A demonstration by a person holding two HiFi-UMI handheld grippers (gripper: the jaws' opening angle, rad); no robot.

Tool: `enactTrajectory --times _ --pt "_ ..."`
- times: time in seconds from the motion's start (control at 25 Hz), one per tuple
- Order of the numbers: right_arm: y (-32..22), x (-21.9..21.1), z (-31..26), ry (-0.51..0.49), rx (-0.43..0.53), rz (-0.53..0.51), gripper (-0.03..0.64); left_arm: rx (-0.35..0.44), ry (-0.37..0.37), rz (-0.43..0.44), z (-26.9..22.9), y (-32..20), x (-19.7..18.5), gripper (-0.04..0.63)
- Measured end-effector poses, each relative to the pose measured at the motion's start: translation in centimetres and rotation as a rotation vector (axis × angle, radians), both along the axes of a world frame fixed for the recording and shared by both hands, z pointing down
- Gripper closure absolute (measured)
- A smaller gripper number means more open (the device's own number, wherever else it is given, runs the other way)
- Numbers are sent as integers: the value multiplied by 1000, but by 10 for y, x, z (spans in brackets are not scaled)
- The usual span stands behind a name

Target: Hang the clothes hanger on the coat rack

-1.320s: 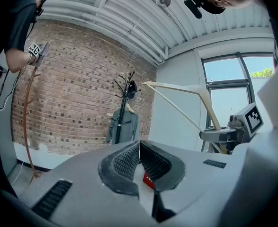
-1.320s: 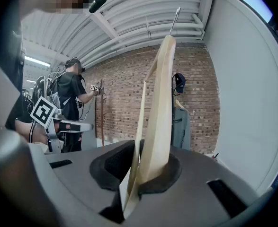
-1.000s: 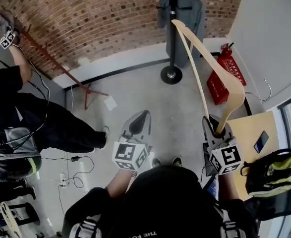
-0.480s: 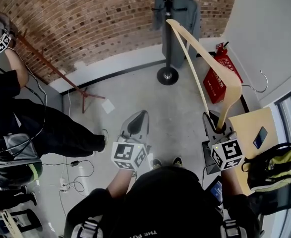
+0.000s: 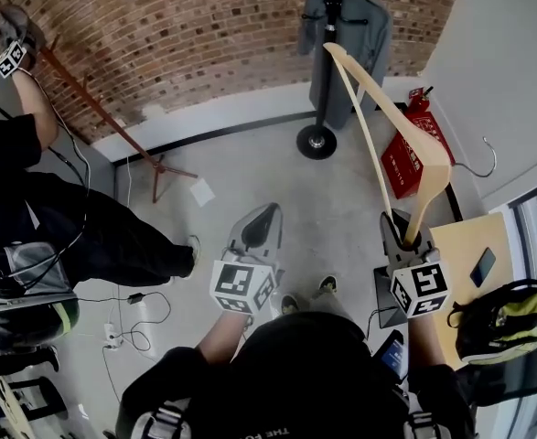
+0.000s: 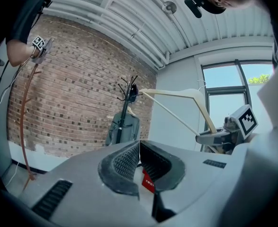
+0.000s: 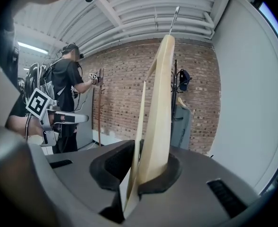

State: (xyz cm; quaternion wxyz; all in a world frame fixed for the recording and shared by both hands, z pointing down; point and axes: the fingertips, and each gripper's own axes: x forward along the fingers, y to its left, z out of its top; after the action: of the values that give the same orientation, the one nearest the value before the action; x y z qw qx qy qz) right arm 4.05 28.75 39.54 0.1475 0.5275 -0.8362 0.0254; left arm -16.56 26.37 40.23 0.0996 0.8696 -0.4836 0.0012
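A pale wooden clothes hanger (image 5: 405, 126) with a metal hook (image 5: 484, 165) stands up from my right gripper (image 5: 405, 239), which is shut on one end of it. In the right gripper view the hanger (image 7: 158, 108) rises between the jaws of the right gripper (image 7: 146, 176). The black coat rack (image 5: 328, 58) stands ahead by the brick wall, its round base (image 5: 316, 142) on the floor and a grey garment (image 5: 349, 26) hanging on it. My left gripper (image 5: 259, 224) is shut and empty. In its own view the left gripper (image 6: 139, 149) faces the coat rack (image 6: 126, 105).
A red fire-extinguisher box (image 5: 414, 149) stands against the wall right of the rack base. Another person (image 5: 39, 218) stands at the left beside a reddish-brown stand (image 5: 99, 112). A wooden table (image 5: 465, 250) and a backpack (image 5: 499, 323) are at my right.
Both grippers have shifted a little across the floor together, the hanger still clamped in the right one. The person at the left stays by the stand.
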Motion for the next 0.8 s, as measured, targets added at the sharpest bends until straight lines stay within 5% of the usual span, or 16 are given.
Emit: enactTrajectory --times 0.36,0.8 --pt "-73 11 13 5 -6 -35 571 18 -13 13 -2 -71 22 572" --pt "-200 64 18 34 -28 -132 571 32 -37 1 -14 -197 97 572"
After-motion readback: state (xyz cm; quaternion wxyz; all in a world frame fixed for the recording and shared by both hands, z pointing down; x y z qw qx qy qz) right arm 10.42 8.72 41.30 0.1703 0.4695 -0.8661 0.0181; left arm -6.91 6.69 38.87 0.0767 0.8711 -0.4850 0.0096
